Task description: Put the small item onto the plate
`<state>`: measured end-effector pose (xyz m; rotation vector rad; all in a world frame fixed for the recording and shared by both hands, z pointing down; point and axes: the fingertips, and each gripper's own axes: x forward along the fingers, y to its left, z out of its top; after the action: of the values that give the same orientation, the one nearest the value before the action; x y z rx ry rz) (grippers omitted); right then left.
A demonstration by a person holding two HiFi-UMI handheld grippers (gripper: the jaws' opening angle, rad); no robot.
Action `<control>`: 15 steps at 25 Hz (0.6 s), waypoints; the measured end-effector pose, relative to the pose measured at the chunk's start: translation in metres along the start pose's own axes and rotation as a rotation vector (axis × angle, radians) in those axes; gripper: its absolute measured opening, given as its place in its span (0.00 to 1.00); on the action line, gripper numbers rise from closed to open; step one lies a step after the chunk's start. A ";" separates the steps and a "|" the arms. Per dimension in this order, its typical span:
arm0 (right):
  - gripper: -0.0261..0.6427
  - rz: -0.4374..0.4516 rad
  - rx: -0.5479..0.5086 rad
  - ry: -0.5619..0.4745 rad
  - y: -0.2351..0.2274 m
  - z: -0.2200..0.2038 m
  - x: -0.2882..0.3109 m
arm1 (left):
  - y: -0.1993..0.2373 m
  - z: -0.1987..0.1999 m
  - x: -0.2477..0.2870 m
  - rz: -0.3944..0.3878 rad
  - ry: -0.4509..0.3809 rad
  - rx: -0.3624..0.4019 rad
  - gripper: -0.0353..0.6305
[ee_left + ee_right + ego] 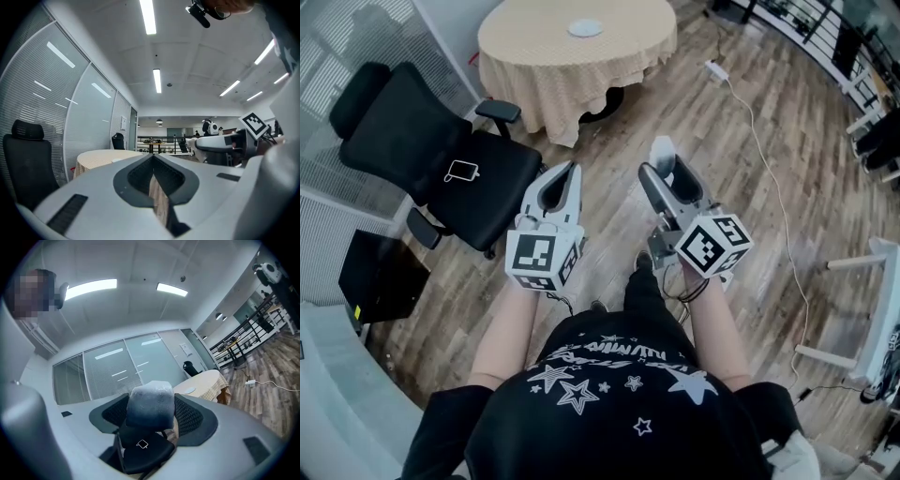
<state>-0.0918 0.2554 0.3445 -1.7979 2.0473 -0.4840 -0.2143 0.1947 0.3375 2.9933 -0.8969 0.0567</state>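
A white plate (585, 28) lies on a round table (623, 56) with a yellow cloth, far ahead of me. My right gripper (662, 161) is held at waist height over the wood floor, shut on a small pale grey-white block (662, 148). In the right gripper view the small block (151, 403) sits between the black pads (191, 416), with the plate (189, 390) and table (208, 382) far behind. My left gripper (570, 174) is beside it, shut and holding nothing. In the left gripper view the left gripper (153, 163) shows only a thin slit of floor.
A black office chair (441, 155) stands to the left, between me and the table. A white cable (773, 178) and power strip (716, 69) run across the floor at right. A black box (380, 277) sits lower left. White furniture legs (853, 262) stand at right.
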 end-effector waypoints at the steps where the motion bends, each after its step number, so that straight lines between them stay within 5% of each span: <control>1: 0.49 0.006 0.001 0.001 -0.003 0.002 0.006 | 0.004 0.000 0.005 0.008 0.003 0.004 0.05; 15: 0.49 0.066 0.017 0.090 -0.110 0.037 0.090 | 0.035 -0.007 0.125 0.158 0.072 -0.021 0.05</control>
<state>0.0112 0.1521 0.3610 -1.7221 2.1483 -0.5709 -0.1288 0.0971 0.3491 2.8743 -1.1161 0.1555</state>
